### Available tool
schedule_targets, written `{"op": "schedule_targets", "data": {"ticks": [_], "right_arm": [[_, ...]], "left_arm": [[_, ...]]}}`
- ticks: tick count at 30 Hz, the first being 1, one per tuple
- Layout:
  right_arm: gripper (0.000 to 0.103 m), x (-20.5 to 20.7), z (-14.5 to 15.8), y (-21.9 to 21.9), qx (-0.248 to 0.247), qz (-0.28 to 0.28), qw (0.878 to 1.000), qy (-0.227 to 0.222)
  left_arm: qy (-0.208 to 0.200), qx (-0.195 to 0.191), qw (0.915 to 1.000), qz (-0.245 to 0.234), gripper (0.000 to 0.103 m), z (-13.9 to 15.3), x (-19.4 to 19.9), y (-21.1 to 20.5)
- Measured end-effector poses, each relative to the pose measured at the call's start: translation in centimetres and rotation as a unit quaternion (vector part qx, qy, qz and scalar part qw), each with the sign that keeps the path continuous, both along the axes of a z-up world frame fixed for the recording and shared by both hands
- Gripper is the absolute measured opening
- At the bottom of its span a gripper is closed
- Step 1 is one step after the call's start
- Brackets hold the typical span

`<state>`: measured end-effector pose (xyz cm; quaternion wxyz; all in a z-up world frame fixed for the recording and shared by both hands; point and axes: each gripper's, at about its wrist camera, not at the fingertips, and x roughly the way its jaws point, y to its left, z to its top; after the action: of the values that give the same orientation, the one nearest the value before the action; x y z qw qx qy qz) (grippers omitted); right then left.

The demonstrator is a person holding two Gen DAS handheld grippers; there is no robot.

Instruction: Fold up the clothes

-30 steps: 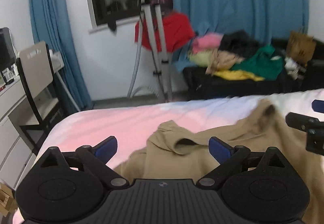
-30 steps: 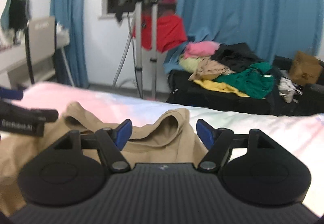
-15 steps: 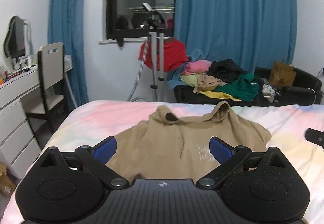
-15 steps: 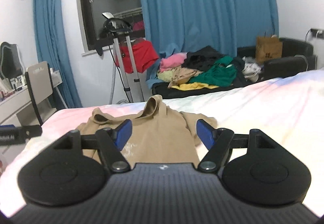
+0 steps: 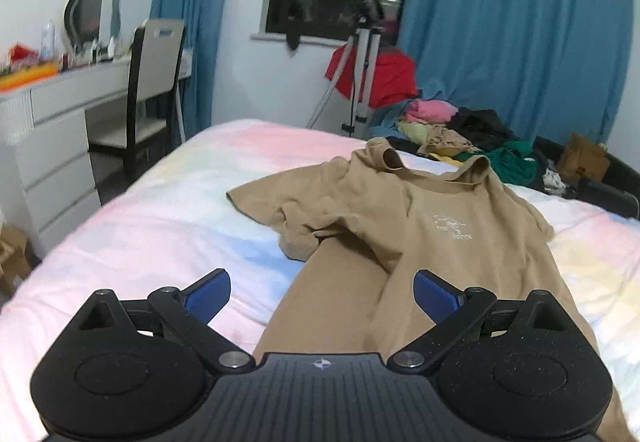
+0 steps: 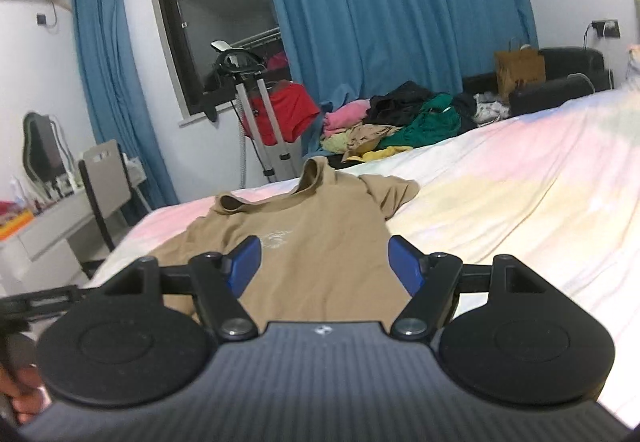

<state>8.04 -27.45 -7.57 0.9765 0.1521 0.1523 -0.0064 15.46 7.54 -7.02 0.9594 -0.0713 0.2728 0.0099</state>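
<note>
A tan T-shirt with a small white chest print lies face up on the pastel bedsheet, collar toward the far edge. Its left sleeve is crumpled and bunched. It also shows in the right wrist view. My left gripper is open and empty, hovering over the shirt's lower left part. My right gripper is open and empty, above the shirt's lower body. The left gripper's tip shows at the left edge of the right wrist view.
A pile of mixed clothes lies on a dark sofa beyond the bed. A garment steamer stand with a red garment stands by the window. A white dresser and chair stand at the left. A paper bag sits far right.
Both grippers have pulled back and away from the shirt's collar. The shirt now lies spread on the bed, released. The views have swung apart, left gripper to the left side, right to the right.
</note>
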Motion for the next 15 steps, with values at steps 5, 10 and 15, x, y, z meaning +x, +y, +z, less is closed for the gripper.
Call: {"op": "schedule_targets", "data": {"ticks": [5,10,15], "right_arm": [[0.072,0.4,-0.9,0.4,-0.001,-0.015,1.0,0.015],[0.072,1.7,-2.5,0.7,0.016,-0.012,0.999,0.04],[0.072,3.5,-4.2,1.4,0.009,-0.011,0.998,0.067]], "left_arm": [[0.021,-0.02,0.9993,0.026,0.099,-1.4,3.5,1.4],[0.041,-0.011,0.9965,0.072,0.099,-3.4,8.9,3.2],[0.056,-0.075,0.99,0.106,0.099,-4.9,14.4,7.3]]}}
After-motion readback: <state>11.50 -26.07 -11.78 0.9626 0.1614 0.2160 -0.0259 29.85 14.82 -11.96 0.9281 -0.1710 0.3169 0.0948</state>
